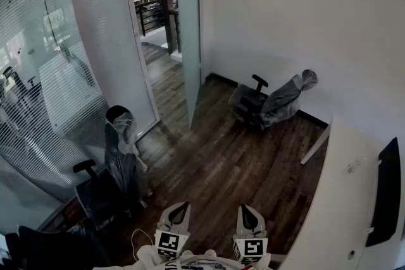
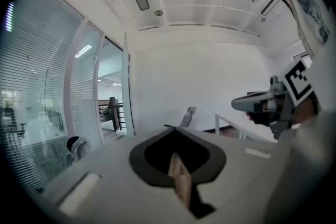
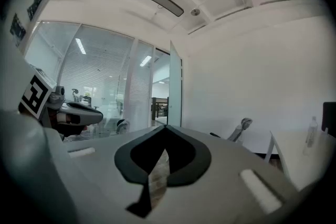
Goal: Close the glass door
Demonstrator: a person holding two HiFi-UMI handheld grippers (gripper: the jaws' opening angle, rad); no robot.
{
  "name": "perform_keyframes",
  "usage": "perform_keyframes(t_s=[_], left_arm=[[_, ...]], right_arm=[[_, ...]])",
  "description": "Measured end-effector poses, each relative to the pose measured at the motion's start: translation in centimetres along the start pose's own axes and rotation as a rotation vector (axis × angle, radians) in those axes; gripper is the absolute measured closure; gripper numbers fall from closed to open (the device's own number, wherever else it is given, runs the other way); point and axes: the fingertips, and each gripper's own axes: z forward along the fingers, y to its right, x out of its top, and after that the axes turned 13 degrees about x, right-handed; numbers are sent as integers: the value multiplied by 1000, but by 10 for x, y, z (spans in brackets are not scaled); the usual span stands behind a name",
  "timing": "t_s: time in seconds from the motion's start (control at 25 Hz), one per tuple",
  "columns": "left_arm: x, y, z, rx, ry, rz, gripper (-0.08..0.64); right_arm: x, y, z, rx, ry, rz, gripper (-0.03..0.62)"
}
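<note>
Pale grey shells on left gripper (image 1: 179, 207) and right gripper (image 1: 246, 208), each tapering to a point around a black teardrop inset. Behind each claw, a white marker cube (image 1: 168, 241) printed with black squares. Inside the inset, a tan strip (image 2: 180, 178) running along the seam. Left of the left claw, a thin white cable (image 1: 135, 237).

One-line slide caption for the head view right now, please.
Left gripper and right gripper held low, jaws shut, facing the tall pale glass door standing open across the dark wooden floor.
</note>
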Motion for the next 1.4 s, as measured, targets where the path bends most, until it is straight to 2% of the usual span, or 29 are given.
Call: perform_keyframes(t_s=[0.16, 0.4, 0.76, 1.04, 1.4], left_arm=[[1, 5, 4, -6, 4, 7, 557], [1, 24, 4, -26, -14, 21, 558], [-3, 25, 10, -27, -29, 26, 557], [-8, 14, 45, -41, -38, 11, 558], [-7, -23, 129, -52, -34, 2, 557]], right_arm=[[-1, 4, -3, -1, -5, 16, 588], [4, 7, -14, 33, 45, 35, 586], [-4, 15, -1, 42, 29, 55, 586], [-17, 29, 30, 32, -7, 71, 586], [-18, 58, 111, 21, -43, 72, 586]])
